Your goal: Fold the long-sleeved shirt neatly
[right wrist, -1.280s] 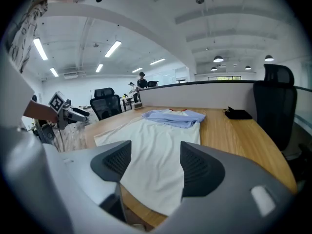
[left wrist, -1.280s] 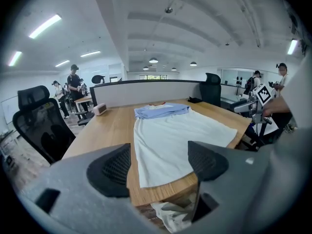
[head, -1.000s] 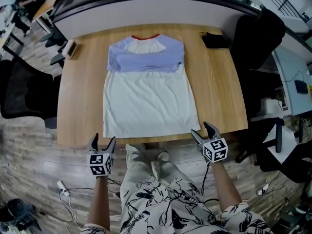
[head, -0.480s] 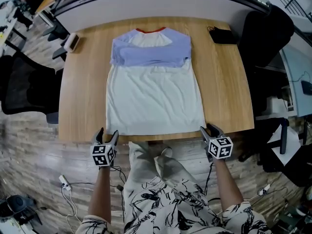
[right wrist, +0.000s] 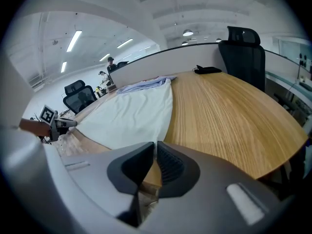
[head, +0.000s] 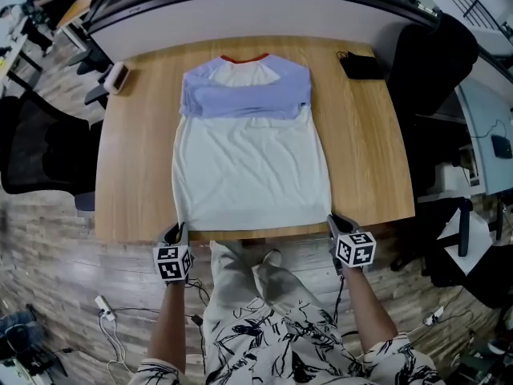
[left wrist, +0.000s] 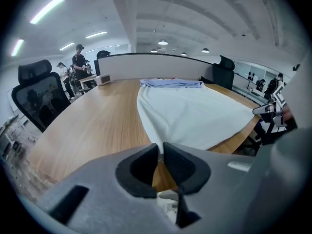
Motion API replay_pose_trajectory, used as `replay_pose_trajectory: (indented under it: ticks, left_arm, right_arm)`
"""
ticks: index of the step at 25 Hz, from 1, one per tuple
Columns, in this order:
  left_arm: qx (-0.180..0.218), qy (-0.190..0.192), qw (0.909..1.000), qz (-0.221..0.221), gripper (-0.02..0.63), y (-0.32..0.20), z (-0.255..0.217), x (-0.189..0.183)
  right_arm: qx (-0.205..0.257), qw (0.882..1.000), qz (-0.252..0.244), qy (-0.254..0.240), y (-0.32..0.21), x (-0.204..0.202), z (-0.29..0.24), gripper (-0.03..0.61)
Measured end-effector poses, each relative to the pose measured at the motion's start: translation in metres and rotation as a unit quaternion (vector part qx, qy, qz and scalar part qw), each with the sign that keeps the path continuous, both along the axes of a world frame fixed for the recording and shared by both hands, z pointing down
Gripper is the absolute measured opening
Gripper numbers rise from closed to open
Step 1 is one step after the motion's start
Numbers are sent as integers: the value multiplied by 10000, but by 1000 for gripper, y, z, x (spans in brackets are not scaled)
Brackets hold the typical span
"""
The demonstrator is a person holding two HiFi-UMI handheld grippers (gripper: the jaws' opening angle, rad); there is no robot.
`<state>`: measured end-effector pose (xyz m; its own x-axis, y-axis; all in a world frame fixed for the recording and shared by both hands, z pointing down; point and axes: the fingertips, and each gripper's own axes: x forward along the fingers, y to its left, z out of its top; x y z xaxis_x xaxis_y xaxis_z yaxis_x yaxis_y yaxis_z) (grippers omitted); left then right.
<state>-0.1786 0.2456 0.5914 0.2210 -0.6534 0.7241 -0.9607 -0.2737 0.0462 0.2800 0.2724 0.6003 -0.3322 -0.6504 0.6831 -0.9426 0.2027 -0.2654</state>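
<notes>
The long-sleeved shirt [head: 251, 163] lies flat on the wooden table [head: 128, 167], white body toward me, lavender sleeves folded across the chest near the red collar. My left gripper [head: 177, 228] sits at the hem's near left corner; its jaws have just been closing and now pinch the white hem corner [left wrist: 158, 146]. My right gripper [head: 330, 220] is at the near right corner; its jaws have also just been closing and grip the hem corner [right wrist: 155, 144]. The cloth [left wrist: 190, 111] [right wrist: 131, 113] runs away from both grippers across the table.
A black pouch [head: 358, 65] lies at the table's far right corner, a small white device [head: 116, 77] at the far left. Black office chairs [head: 36, 155] [head: 429, 54] stand on both sides. A curved partition [head: 248, 10] backs the table. Cables [head: 108, 315] lie on the floor.
Both grippers came down and forward from below the table edge onto the shirt's near hem corners, and their jaws went from open to shut on the cloth.
</notes>
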Motion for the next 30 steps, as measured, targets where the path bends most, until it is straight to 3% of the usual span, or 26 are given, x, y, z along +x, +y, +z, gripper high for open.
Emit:
replay_pose_trajectory:
  ticks: [5,9,16,22,30]
  left_arm:
    - [111,476,9985,-243,35,11,-18,-3]
    - [103,598,9980,-159,35,30,-25,-4]
    - [3,927,9949,-393,35,65,-29,-9]
    - [-59,1236,9896,-728,37,94,-35,-10]
    - [510,1323,9879,-626,35,62,-84,-3]
  right_arm:
    - [58,9997,-185,-116,13,1,-13,26]
    - [76,9995,-322,20,31,5,-20,26]
    - [-23,9996,-276,-4,62,3,-26,26]
    - [29,9998,70,-190,89,7,-33,27]
    - [603,9946,296,-794,53,9,-79,26]
